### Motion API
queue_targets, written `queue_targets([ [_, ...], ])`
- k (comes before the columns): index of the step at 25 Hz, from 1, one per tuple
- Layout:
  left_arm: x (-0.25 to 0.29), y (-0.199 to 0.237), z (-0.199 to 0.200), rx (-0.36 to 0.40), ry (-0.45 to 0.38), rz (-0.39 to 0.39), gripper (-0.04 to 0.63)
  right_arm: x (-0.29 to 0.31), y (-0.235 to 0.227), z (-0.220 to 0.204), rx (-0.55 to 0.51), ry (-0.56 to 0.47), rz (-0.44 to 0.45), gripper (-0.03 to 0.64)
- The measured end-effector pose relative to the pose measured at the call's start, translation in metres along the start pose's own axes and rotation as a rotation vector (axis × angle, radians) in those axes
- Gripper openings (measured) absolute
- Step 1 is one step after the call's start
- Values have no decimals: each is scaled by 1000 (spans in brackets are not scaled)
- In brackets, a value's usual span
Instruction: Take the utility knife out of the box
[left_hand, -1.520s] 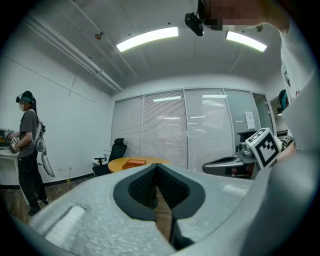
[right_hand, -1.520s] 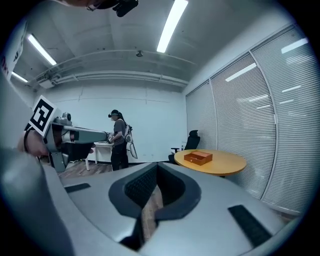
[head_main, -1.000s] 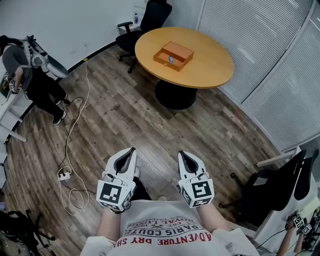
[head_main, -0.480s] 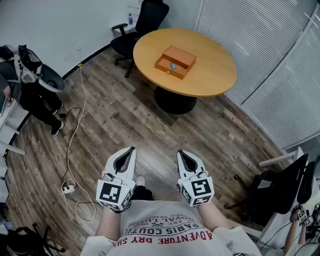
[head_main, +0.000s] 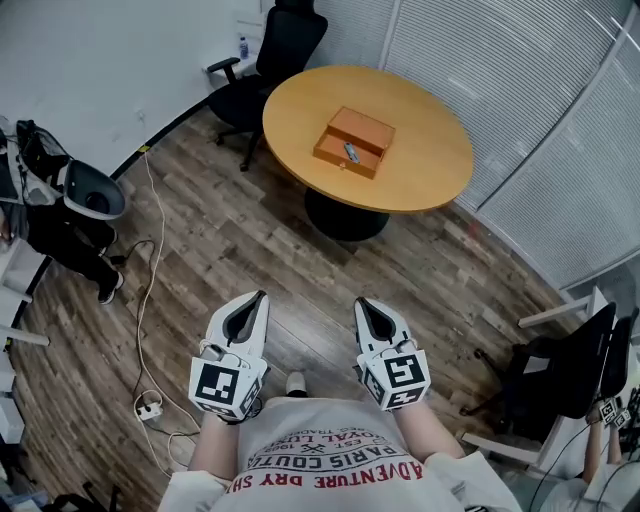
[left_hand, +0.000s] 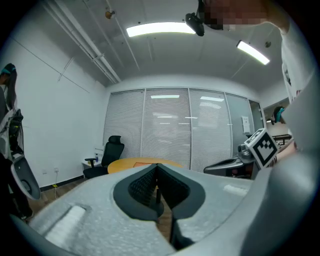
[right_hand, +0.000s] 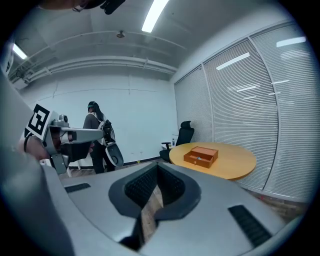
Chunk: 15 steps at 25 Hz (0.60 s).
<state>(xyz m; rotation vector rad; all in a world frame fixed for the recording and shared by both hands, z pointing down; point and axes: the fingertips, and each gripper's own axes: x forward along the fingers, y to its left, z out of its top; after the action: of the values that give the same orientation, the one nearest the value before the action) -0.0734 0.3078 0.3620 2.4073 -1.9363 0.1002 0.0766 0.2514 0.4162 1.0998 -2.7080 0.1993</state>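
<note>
While left tongs (head_main: 260, 298) and right tongs (head_main: 362, 303) sit pressed together, round table (head_main: 420, 120) holds orange box (head_main: 364, 127); plank floor (head_main: 230, 230).

My left hand-held gripper (head_main: 261, 296) and right hand-held gripper (head_main: 359, 301) hang side by side above the floor (head_main: 250, 225), jaws together, holding nothing. Well ahead stands the round counter (head_main: 435, 165) with the open box (head_main: 367, 128) on it, the knife (head_main: 351, 152) lying inside.

Bright ceiling strips (left_hand: 160, 29), sharp focus, fisheye-warped edges
</note>
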Motion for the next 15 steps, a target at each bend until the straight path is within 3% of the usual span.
queue_targets([
  [8, 18, 48, -10, -32, 18, -30, -5, 43, 12, 0, 30, 46, -33, 6],
  [15, 45, 65, -17, -25, 31, -27, -5, 75, -7, 1, 41, 53, -39, 6],
])
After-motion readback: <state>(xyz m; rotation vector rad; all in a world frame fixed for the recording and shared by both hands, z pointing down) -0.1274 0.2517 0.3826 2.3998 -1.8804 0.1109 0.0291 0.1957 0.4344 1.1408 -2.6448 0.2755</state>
